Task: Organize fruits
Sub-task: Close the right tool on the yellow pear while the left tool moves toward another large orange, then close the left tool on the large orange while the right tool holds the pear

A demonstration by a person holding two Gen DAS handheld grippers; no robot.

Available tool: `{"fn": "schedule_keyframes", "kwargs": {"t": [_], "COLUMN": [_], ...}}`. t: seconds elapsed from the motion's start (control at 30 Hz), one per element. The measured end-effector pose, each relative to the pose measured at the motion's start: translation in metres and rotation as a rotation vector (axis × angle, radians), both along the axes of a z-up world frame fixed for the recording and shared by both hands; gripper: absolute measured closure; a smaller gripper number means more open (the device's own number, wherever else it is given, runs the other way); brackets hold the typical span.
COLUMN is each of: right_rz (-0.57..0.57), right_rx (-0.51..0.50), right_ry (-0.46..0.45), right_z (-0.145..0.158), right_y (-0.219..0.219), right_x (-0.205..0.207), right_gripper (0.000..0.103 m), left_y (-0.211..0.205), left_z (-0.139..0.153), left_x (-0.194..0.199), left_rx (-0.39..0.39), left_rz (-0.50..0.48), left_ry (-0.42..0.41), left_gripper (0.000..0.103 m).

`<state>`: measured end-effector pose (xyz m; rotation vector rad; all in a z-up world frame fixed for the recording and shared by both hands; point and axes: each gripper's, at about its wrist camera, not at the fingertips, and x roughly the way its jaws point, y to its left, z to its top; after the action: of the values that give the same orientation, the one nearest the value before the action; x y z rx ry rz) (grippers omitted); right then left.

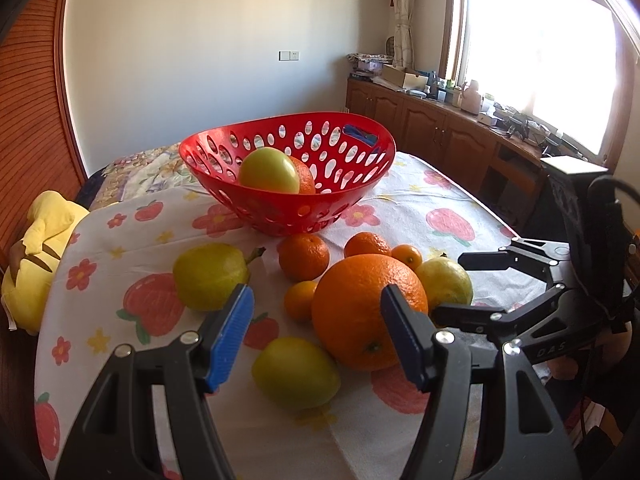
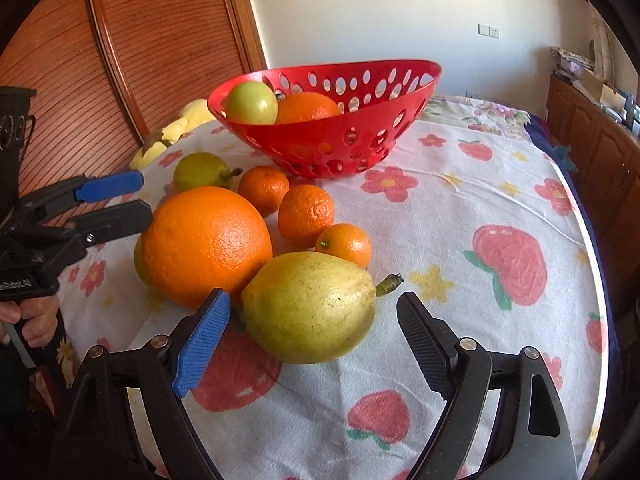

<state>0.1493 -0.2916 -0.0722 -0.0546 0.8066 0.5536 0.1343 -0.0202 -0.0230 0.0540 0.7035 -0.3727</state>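
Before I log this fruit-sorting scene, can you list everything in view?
Basket: one, red, far end of the cloth.
Apple: one, green, in the basket.
Basket orange: one, behind the apple.
Large orange: one, mid-cloth.
Small oranges: four, orange, around the large orange.
Yellow-green fruits: three, on the cloth; two show pear stems.
Tablecloth: one, white with red strawberries and flowers.
Plush toy: one, yellow, left edge.
Left tool: open, empty.
Right tool: open, astride the near pear, not touching.
Hand: one, gripping the left tool's handle.
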Motion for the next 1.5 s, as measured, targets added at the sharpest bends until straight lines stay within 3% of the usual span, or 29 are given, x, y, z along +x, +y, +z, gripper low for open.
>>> {"fn": "schedule_keyframes", "kwargs": {"t": [0.13, 0.53, 1.03, 1.23, 1.5], "right_rz": [0.007, 0.04, -0.024, -0.035, -0.043], "right_rx": [-0.022, 0.059, -0.03, -0.055, -0.05], "right_ry": [0.019, 0.08, 0.033, 0.03, 0.018], "right_z": [-0.009, -0.013, -0.01, -0.01, -0.011], "right_y": [0.005, 0.0, -0.023, -0.032, -0.034], "right_x": [0.004, 0.011, 0.0, -0.006, -0.013], "right_gripper": [0.02, 0.028, 0.029, 0.029, 0.028], "left_y": [0.0, -0.004, -0.039, -0.051, -0.065], "left_z": [0.001, 0.002, 0.009, -0.008, -0.016], "left_x": [0.001, 0.004, 0.006, 0.009, -0.021], "left_rx": [-0.005, -0.015, 0.036, 0.072, 0.036], "left_rz": [-0.009, -0.043, -0.128, -0.147, -0.233], "left_ry": [-0.001, 0.008, 0.01, 0.088, 0.102], "left_gripper": [0.036, 0.036, 0.031, 0.031, 0.029]}}
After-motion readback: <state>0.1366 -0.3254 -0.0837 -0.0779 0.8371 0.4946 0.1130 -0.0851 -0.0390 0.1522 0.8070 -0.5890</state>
